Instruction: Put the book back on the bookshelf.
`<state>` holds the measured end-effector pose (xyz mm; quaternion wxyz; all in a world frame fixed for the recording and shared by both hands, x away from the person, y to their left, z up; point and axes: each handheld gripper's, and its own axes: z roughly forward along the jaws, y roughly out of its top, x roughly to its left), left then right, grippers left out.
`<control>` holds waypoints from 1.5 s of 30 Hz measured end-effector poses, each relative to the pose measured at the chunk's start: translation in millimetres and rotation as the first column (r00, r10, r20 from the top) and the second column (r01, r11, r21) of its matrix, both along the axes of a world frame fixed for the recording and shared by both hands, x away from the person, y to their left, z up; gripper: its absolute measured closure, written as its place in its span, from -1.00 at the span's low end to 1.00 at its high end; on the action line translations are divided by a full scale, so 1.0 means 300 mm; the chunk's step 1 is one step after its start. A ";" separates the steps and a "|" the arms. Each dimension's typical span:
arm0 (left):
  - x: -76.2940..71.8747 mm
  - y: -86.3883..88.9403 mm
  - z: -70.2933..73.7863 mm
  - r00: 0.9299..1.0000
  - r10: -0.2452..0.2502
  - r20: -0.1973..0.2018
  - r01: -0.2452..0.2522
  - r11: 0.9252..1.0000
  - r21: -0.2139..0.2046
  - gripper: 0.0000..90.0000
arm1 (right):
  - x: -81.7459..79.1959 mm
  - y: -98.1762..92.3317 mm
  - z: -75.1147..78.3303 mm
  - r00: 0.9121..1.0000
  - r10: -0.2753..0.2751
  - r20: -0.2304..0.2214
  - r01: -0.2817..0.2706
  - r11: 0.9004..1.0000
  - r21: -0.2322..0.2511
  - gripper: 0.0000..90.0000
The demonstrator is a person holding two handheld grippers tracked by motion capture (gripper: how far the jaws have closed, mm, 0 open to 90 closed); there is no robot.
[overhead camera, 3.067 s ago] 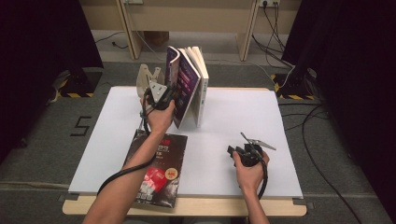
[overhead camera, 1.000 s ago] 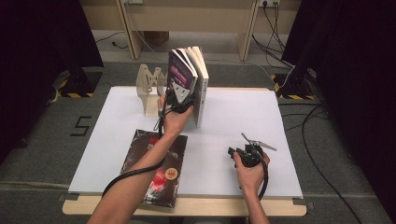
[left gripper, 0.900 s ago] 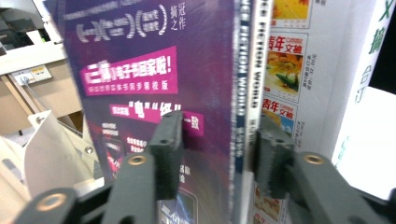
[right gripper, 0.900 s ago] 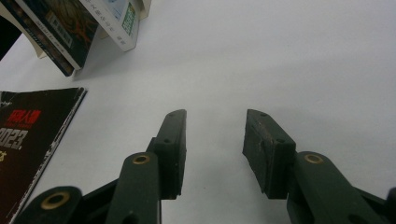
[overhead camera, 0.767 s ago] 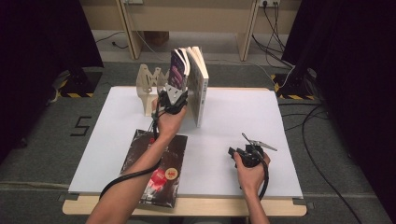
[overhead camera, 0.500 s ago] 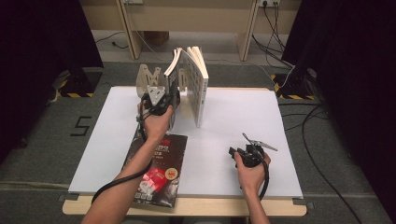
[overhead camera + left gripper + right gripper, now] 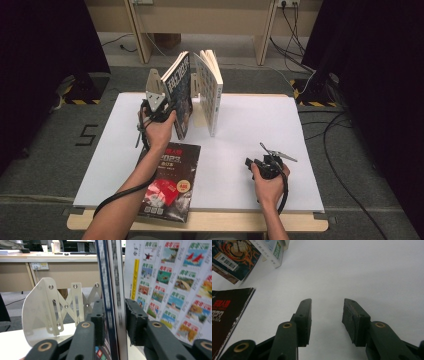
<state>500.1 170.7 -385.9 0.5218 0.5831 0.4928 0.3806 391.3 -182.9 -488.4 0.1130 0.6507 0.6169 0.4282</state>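
- Even overhead light brightens the white table (image 7: 250, 130); dark surroundings frame it.
- Soft shadows fall beneath the standing books (image 7: 207, 95).
- The close book spine (image 7: 110, 300) blurs.

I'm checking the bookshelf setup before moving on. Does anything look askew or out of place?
The dark-covered book between the left gripper jaws leans toward the rack, not upright like the white book. Another book lies flat, overhanging the table front edge.
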 end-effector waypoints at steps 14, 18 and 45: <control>0.138 0.010 0.014 0.985 -0.010 -0.171 -0.013 0.991 -0.132 0.64 | 0.001 -0.017 -0.002 1.000 -0.008 0.002 0.008 1.000 0.008 0.31; 0.107 0.018 0.041 0.992 -0.011 -0.127 0.006 0.999 -0.042 0.69 | 0.000 -0.015 -0.001 1.000 -0.010 -0.003 0.010 1.000 0.014 0.31; 0.123 -0.125 -0.011 0.996 0.053 0.069 -0.060 0.993 0.102 0.68 | 0.003 -0.035 0.003 1.000 -0.015 0.009 0.015 1.000 0.016 0.31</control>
